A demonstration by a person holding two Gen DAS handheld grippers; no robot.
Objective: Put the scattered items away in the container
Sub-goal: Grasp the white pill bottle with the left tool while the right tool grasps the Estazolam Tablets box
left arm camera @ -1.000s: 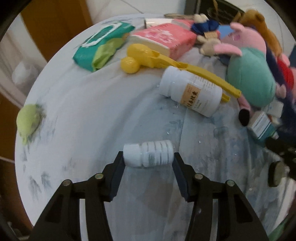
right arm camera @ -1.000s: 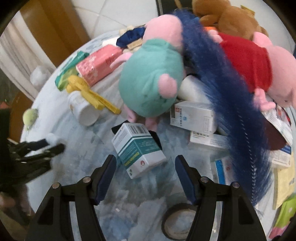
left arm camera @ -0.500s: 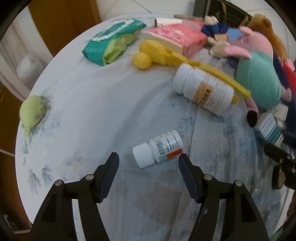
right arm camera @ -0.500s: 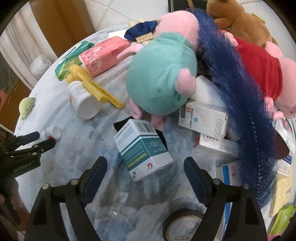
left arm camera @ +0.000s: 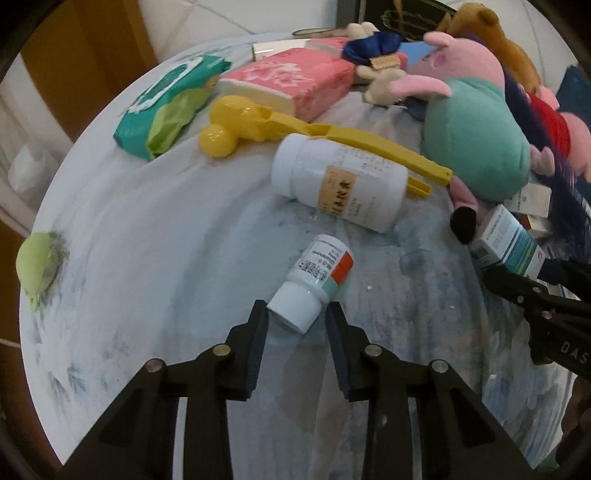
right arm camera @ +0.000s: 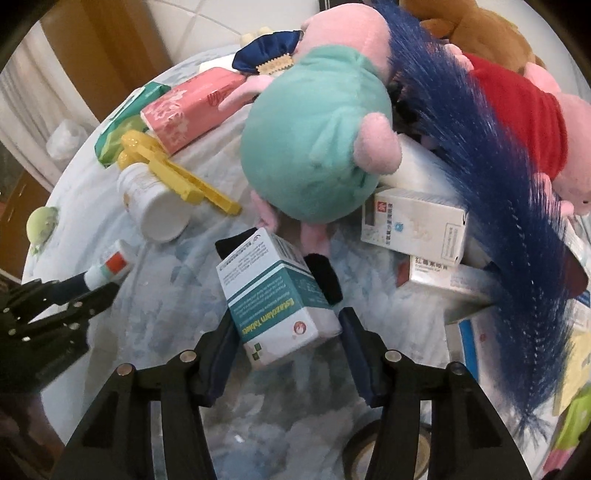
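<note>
- left gripper [left arm camera: 295, 314] angled steeply down at the table [left arm camera: 155, 236], jaws closing around the cap end of a small pill bottle [left arm camera: 314, 282]; the left pad looks to touch the cap, the right pad is at the bottle's shoulder, firm pinch can't be confirmed
- small pill bottle lies on its side on the table, cap toward the camera, orange-and-teal label end pointing away
- right gripper [right arm camera: 286, 325] also pitched steeply down, jaws closing around a teal-and-white medicine box [right arm camera: 277, 306]; the left pad is against the box's side, the right pad sits just beside the other side, contact unclear
- medicine box rests tilted on the table, far end under the feet of the teal plush pig [right arm camera: 314, 147]
- in the right wrist view the left gripper shows at the left edge with the small bottle at its tips
- just beyond the small bottle: large white bottle [left arm camera: 340, 182] on its side, touching a yellow scoop tongs [left arm camera: 295, 127]
- farther back: pink tissue pack [left arm camera: 288, 81], green wipes pack [left arm camera: 166, 107]
- green lump [left arm camera: 38, 264] at the table's left edge, well apart
- right side: white medicine boxes [right arm camera: 413, 225], blue feathery strip [right arm camera: 498, 206], red-shirted plush [right arm camera: 524, 122], brown plush [right arm camera: 476, 33]
- container not visible in either view
</note>
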